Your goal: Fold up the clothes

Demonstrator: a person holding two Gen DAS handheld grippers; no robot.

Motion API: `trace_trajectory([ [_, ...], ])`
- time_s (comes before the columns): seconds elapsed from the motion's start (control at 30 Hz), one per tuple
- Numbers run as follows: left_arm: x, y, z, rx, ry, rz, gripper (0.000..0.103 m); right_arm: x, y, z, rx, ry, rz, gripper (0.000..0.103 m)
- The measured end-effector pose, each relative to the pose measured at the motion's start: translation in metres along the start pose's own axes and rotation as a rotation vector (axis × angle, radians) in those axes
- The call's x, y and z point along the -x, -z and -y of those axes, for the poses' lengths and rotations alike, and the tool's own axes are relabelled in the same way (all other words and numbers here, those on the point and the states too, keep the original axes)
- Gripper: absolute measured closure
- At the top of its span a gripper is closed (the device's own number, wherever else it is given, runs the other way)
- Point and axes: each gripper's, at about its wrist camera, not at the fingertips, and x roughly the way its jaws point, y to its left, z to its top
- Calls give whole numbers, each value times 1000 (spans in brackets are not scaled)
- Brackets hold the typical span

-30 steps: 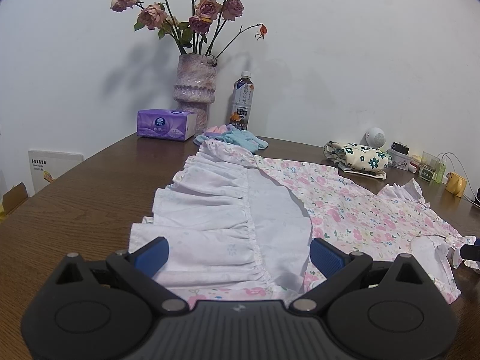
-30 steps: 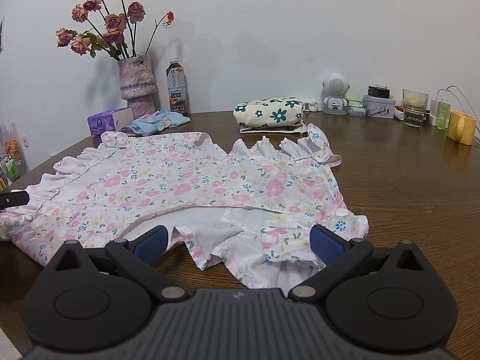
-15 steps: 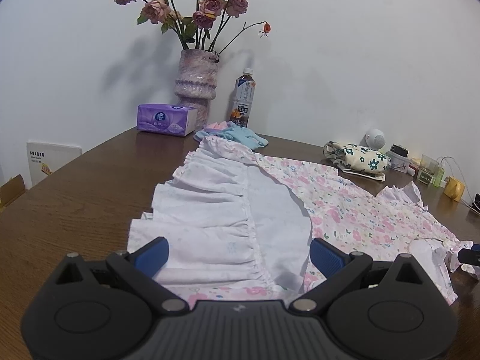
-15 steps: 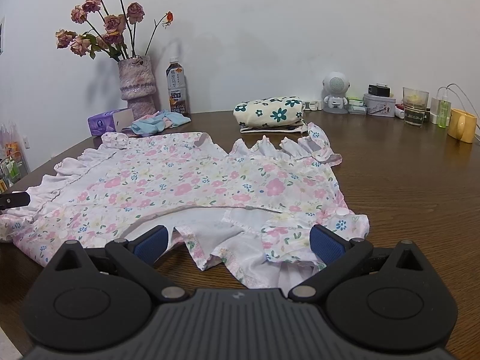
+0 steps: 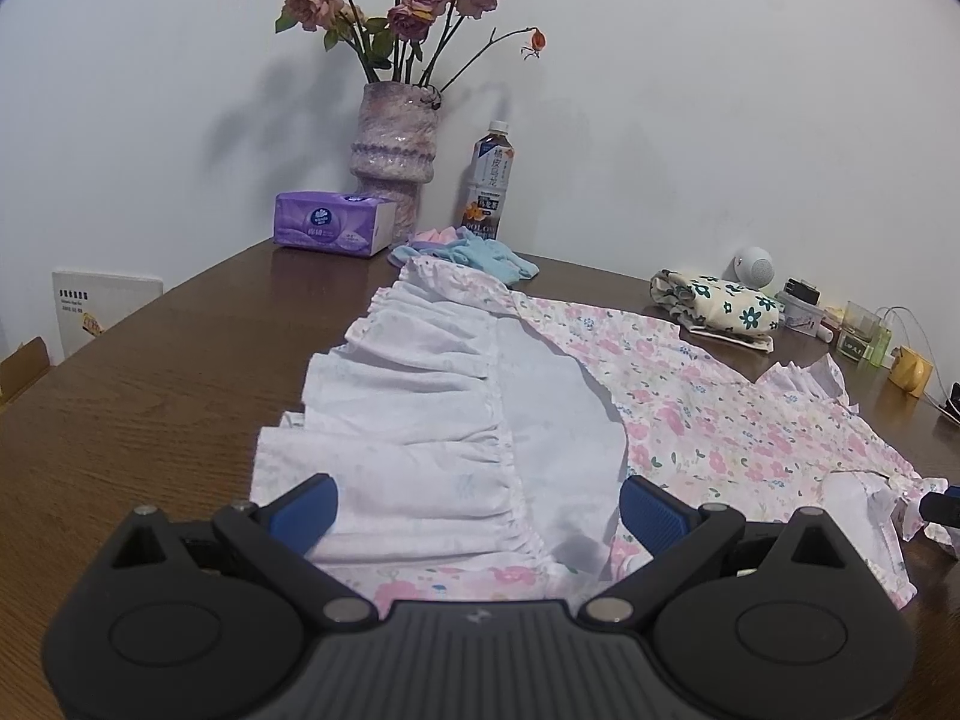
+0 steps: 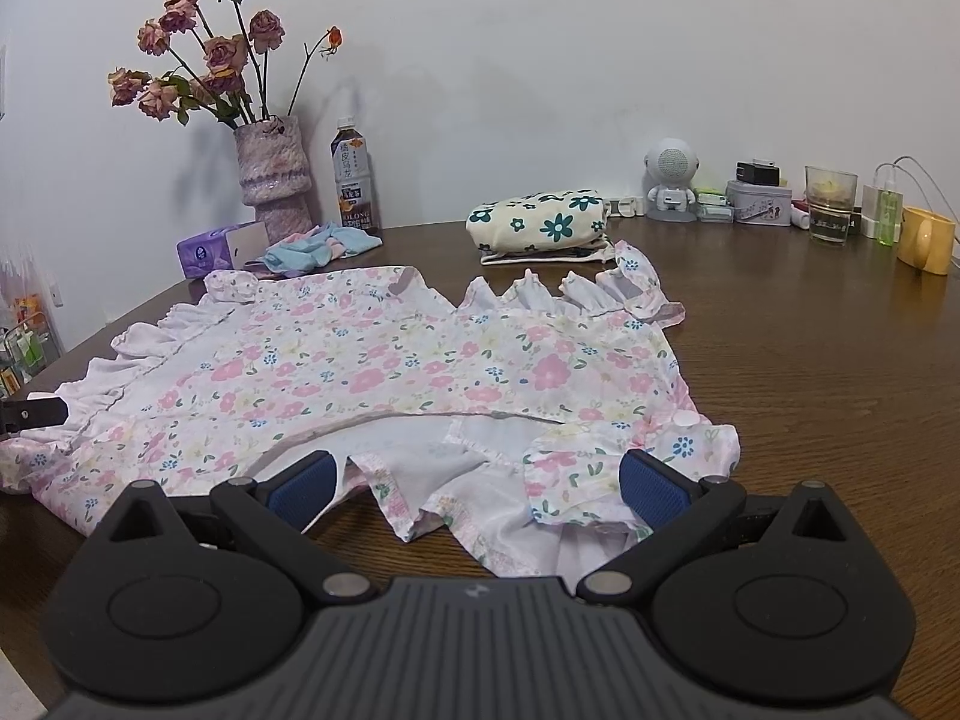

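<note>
Bare table (image 6: 828,360) right; vase (image 5: 393,138), bottle (image 5: 489,183) behind.

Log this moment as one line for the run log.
stage: fold started | floral dress flat on table, near edge turned over | left gripper open above ruffled hem | right gripper open, empty

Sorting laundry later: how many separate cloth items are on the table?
3: pink floral dress spread in front, folded green-flowered cloth behind it, blue-pink bundle by the vase. More may be hidden.

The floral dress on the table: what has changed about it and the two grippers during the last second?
Almost nothing. The left gripper backed off slightly; both it and the right gripper remain open, holding nothing. The dress lies as before, its hem folded over, white underside up.
</note>
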Motion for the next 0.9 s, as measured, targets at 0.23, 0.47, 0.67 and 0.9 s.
trace_trajectory([
  [0.23, 1, 1, 0, 3, -4, 8, 2, 0, 0, 0, 3, 3, -3, 1],
  [0.47, 3, 1, 0, -4, -7, 19, 2, 1, 0, -1, 5, 8, 4, 1],
  [0.67, 4, 1, 0, -6, -8, 31, 2, 1, 0, -3, 24, 10, 0, 1],
  [0.9, 6, 2, 0, -7, -17, 47, 2, 3, 1, -1, 12, 9, 13, 1],
])
